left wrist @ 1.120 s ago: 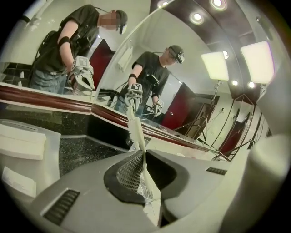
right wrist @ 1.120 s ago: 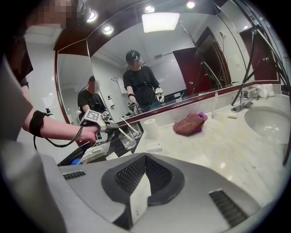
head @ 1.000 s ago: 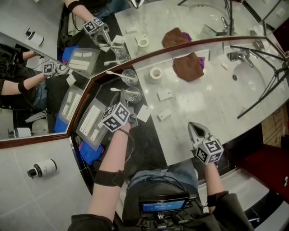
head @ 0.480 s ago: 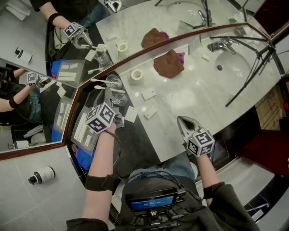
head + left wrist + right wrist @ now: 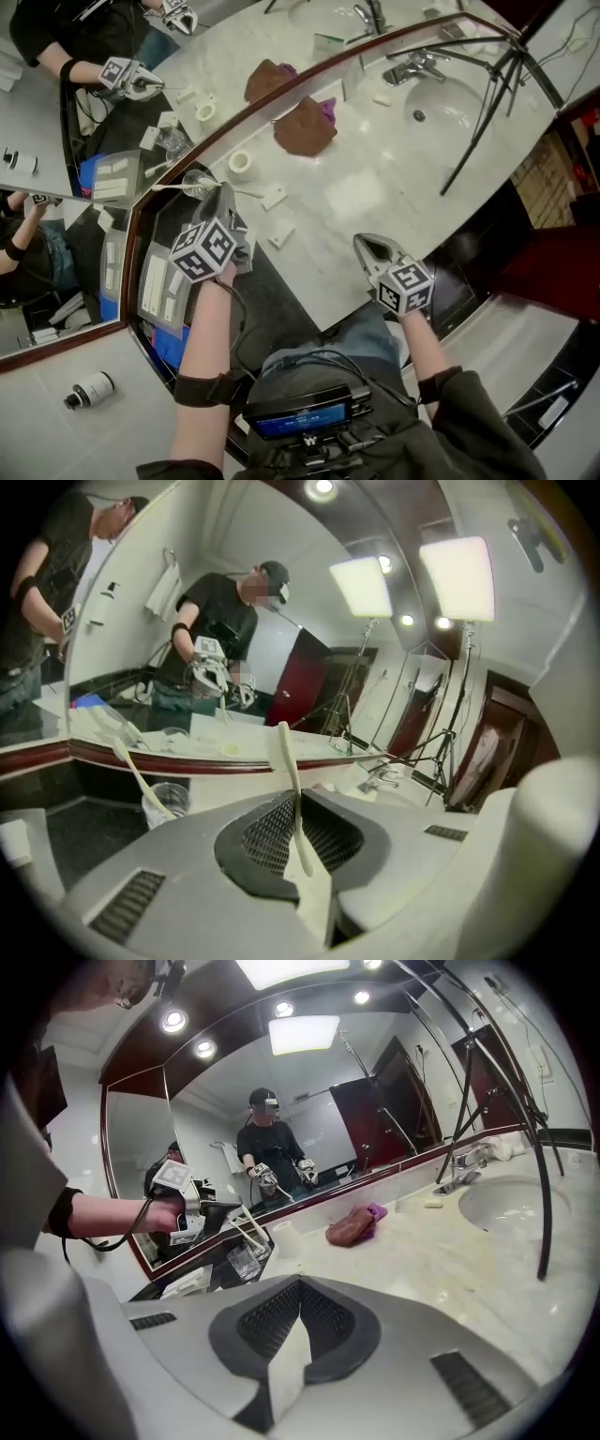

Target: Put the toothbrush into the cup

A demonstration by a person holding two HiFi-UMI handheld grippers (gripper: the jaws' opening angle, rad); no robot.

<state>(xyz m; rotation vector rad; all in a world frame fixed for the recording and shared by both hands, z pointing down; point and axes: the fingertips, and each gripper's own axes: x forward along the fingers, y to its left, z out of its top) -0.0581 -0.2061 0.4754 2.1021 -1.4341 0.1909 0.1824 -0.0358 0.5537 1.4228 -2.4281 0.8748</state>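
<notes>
The cup (image 5: 197,182), clear glass, stands on the dark end of the counter against the mirror, with one white brush (image 5: 131,764) already leaning out of it. Just right of the cup, the left gripper (image 5: 299,806) has its jaws pinched nearly together on the toothbrush (image 5: 284,754). It grips low on the handle, and what looks like the bristle head stands clear above the pads.

The toothbrush reads as light, thin, stiff plastic, smooth enough to swivel in a two-pad pinch. A hold nearer mid-handle would probably be steadier and would still leave a free end to drop in. The cup looks light and fragile, likely to tip if its rim is knocked.

Well right of the cup, over the marble counter (image 5: 375,187), the right gripper (image 5: 298,1290) is closed on nothing.
</notes>
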